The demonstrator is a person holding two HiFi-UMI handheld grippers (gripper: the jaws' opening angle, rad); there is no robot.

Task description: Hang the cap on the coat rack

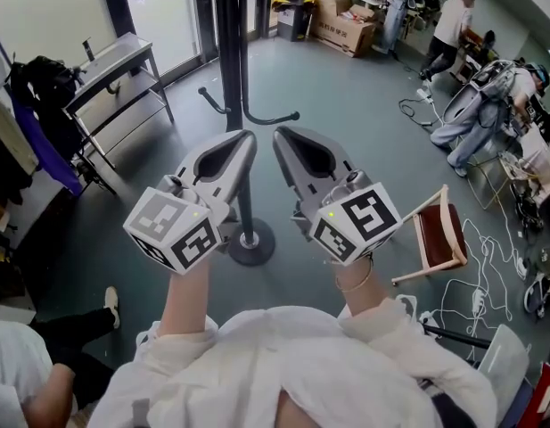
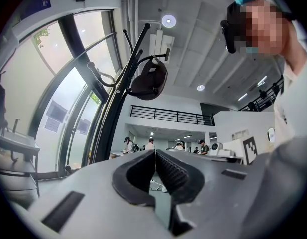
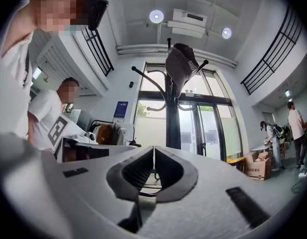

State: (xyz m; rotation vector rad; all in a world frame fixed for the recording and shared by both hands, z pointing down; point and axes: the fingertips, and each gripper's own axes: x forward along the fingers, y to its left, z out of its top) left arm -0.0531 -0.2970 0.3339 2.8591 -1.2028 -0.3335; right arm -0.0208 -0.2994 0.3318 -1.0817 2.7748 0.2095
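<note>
A dark cap (image 2: 149, 79) hangs on an upper hook of the black coat rack (image 2: 118, 98); the right gripper view shows the cap (image 3: 180, 63) at the top of the rack's pole (image 3: 172, 118). In the head view the pole (image 1: 232, 69) rises from its round base (image 1: 251, 242), and the cap is out of frame. My left gripper (image 1: 250, 135) and right gripper (image 1: 277, 134) are held side by side just before the pole, below the cap. The left gripper (image 2: 155, 152) is shut with nothing in it. The right gripper (image 3: 153, 148) is also shut and holds nothing.
A metal shelf trolley (image 1: 114, 74) and dark hanging clothes (image 1: 34, 96) stand at the left. A wooden chair (image 1: 439, 237) and loose cables (image 1: 475, 292) lie at the right. Cardboard boxes (image 1: 344, 20) and several people (image 1: 480, 105) are at the far right.
</note>
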